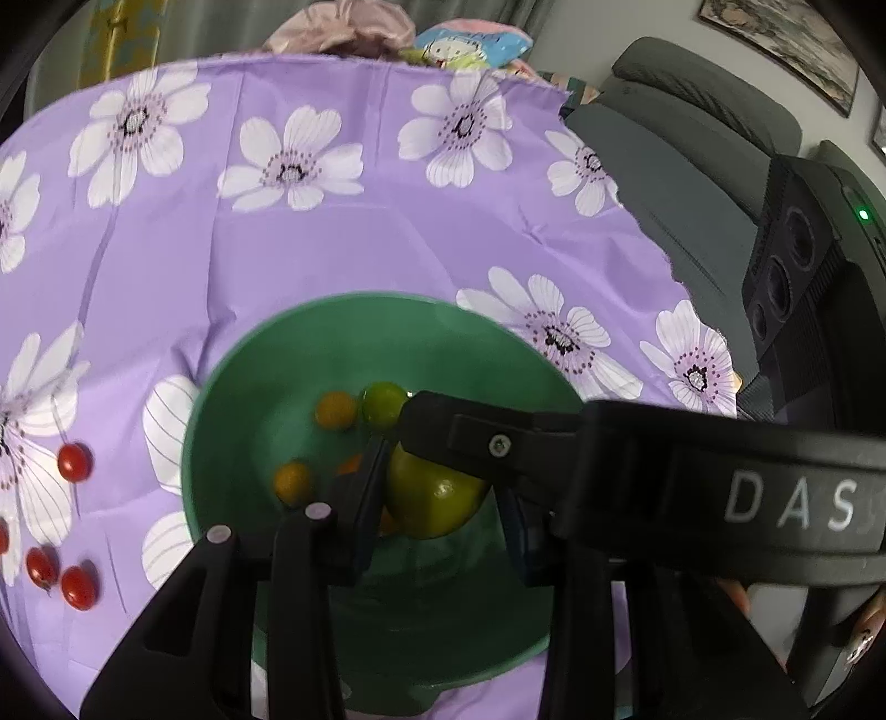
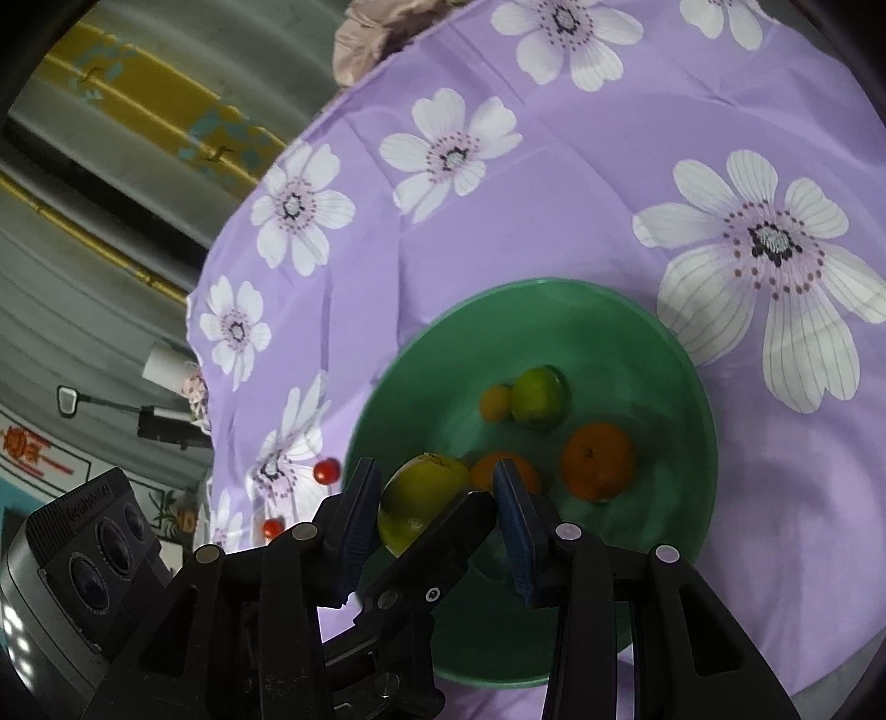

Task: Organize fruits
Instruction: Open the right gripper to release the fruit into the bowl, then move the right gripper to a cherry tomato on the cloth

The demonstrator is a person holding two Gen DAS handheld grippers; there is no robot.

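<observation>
A green bowl sits on a purple flowered tablecloth. It holds a small green fruit, small orange fruits and larger oranges. A big yellow-green fruit is over the bowl between the fingers of my left gripper; whether the pads touch it I cannot tell. My right gripper is open right above it, and its arm crosses the left wrist view. Red cherry tomatoes lie on the cloth left of the bowl.
The tablecloth covers a round table with its edge at the right. A grey sofa stands beyond it. Bags and cloth sit at the far edge. A curtain hangs left of the table.
</observation>
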